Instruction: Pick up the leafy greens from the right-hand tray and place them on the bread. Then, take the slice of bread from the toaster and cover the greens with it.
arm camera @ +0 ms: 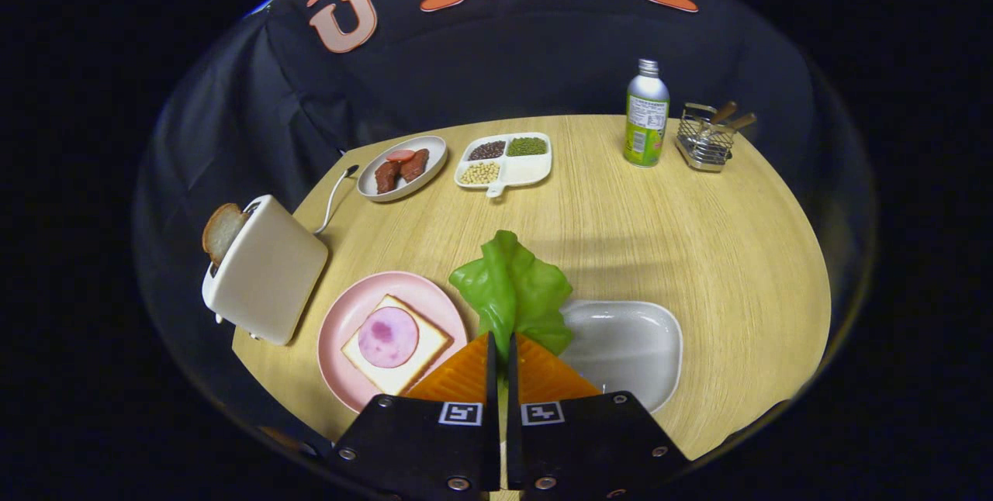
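The fingers (500, 346) are clenched on the leafy greens (512, 291), held up between the pink plate (341, 323) and the white tray (628, 346) near the desk's (659, 237) front edge. Bread topped with ham (392, 342) lies on the plate. Another slice (221, 229) stands in the toaster (268, 268) at the left edge.

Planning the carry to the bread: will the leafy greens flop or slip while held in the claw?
The claw is shut on the leafy greens, which stand up ahead of it, so probably fairly stiff and light. Their glossy surface may slip. The crinkled edges could bend on landing.
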